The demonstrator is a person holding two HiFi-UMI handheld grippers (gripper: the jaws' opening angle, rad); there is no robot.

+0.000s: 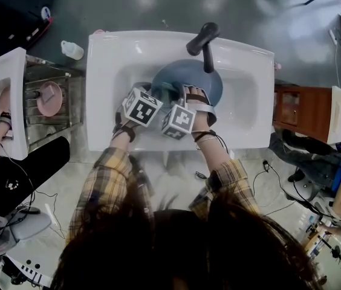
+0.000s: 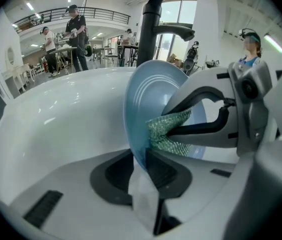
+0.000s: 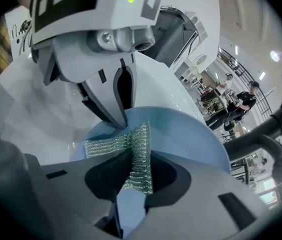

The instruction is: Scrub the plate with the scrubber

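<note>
Plate (image 2: pixel 146 101), pale blue, is in the basin of the white sink (image 1: pixel 107 95), turned nearly upright on its edge (whether its lower rim rests on the basin I cannot tell). At the left, the left gripper (image 2: pixel 142 160) has its jaws closed to a narrow gap on the plate's rim, pinching the edge between the pads and so carrying or steadying the dish. To its right, the right gripper (image 3: pixel 137 170) is clamped on a green mesh scrubber (image 2: pixel 171 126), the pad folded between its jaws and its free part lying flat against the plate's face. Further right and behind, the black faucet (image 1: pixel 205 44) stands close over the plate's far rim. The scrubbing looks to be under way. The weak point, I judge, is the left grip: it bites only the rim, so a hard sideways push from the scrubber could swing the plate round the pads or slide it out, dropping it on the basin. The soft mesh could also drag out of the right jaws, and a wide stroke could knock the rim against the faucet.
</note>
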